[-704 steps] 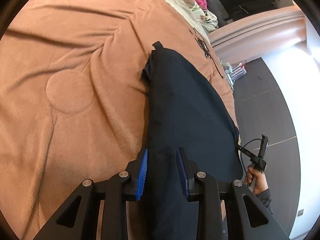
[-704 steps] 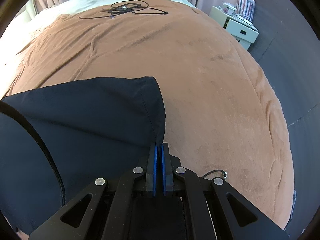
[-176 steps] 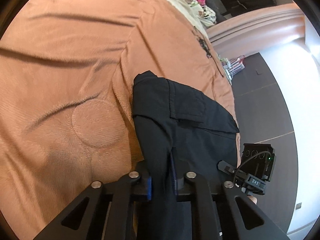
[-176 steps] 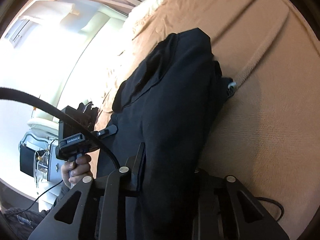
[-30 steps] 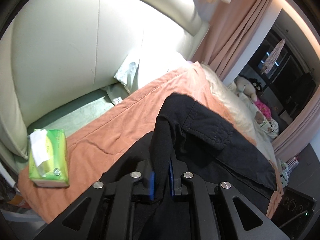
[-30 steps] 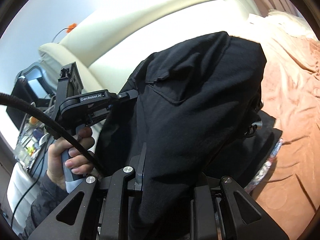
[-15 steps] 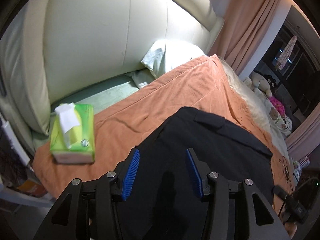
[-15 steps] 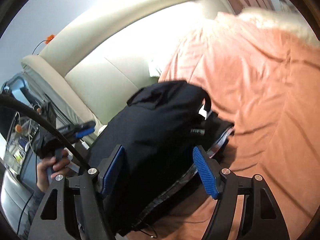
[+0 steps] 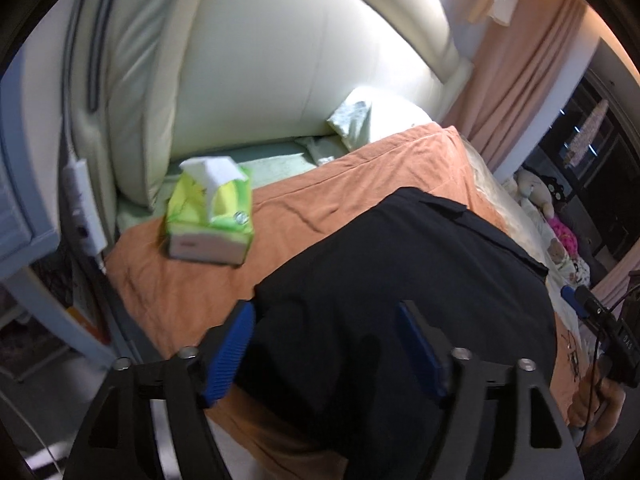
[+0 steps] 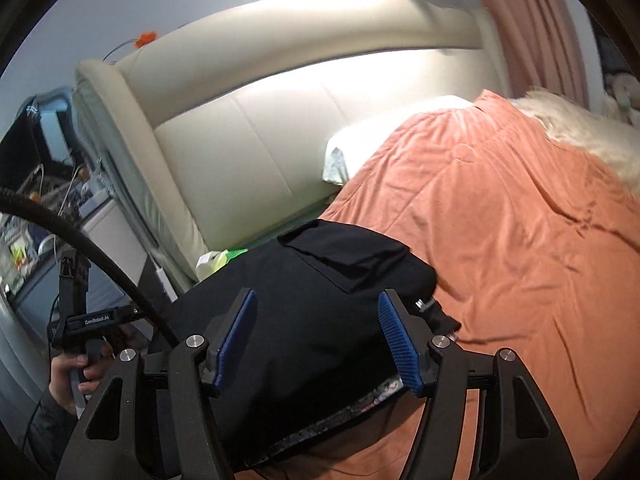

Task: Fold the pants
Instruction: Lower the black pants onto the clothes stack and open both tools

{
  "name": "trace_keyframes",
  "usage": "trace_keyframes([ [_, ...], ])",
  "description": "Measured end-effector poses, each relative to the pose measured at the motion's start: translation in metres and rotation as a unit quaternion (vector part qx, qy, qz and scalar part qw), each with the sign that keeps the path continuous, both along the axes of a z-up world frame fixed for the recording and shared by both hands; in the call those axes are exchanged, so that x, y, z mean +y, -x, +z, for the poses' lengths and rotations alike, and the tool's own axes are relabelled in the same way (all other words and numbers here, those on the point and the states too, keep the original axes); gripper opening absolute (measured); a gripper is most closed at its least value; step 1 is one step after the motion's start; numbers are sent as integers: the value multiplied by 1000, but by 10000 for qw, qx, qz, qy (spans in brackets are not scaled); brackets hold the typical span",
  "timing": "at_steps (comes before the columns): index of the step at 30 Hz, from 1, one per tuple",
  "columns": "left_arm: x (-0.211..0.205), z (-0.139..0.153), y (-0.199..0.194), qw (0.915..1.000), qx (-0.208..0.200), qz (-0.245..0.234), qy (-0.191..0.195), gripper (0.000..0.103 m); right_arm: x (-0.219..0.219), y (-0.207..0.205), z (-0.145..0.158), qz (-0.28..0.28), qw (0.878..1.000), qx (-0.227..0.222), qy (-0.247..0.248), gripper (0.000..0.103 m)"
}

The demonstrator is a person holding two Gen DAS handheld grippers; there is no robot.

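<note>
Black pants point(image 9: 408, 304) lie folded into a compact bundle on the orange blanket point(image 10: 520, 240), filling lower centre of both wrist views, pocket flap up at the top of the bundle. Folding looks essentially done; judging from this, at most a light tidy is left, since a bit of lining or hem sticks out along the lower right edge of the bundle in the right view. Left gripper point(image 9: 326, 350) has jaws spread and still opening; fabric shows between the blue pads but they press on nothing. Right gripper point(image 10: 316, 340) has jaws apart and closing a little, pants seen between them, pads clear of the cloth. Bundle sits near the bed corner: blanket edge drops off at lower left of the left view, so little room there. Green tissue box point(image 9: 210, 216) sits near, upper left of the pants, not touching. Cream headboard point(image 9: 280, 60) and a white pillow point(image 10: 360, 140) close off the top. Open blanket at right of the right view gives free room. The other hand point(image 10: 76, 376) holds its gripper handle at lower left.
</note>
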State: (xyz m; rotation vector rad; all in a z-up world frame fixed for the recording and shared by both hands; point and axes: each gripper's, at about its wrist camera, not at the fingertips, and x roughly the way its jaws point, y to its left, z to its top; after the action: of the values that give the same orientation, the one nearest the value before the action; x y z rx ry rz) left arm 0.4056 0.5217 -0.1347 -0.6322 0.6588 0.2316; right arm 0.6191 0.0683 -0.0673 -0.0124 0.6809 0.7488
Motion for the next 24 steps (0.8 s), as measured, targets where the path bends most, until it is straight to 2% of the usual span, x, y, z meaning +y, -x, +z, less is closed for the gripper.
trace_keyframes([
  [6,3,-33,10,9984,61,167,540,79,44,-28,3,423,9981,-73,448,58],
  [8,6,-39,11,9967,-79,160,794,73,52,-33,1,523,9973,-99,514,58],
  [9,7,-40,10,9963,-95,164,838,64,57,-34,0,617,9965,-136,540,58],
  [10,8,-37,7,9966,-107,167,796,49,60,-34,-2,677,9958,-182,585,57],
  [11,7,-34,4,9971,-110,142,738,42,63,-39,-6,680,9954,-211,640,49],
  [13,5,-27,-5,9983,-50,132,558,15,69,-50,-15,702,9946,-153,743,40],
  [18,2,-9,-27,9998,36,86,161,12,66,-73,-31,480,9934,-128,1038,36],
  [24,-4,-6,-42,9998,176,25,2,13,42,-66,-55,454,9951,121,875,35],
])
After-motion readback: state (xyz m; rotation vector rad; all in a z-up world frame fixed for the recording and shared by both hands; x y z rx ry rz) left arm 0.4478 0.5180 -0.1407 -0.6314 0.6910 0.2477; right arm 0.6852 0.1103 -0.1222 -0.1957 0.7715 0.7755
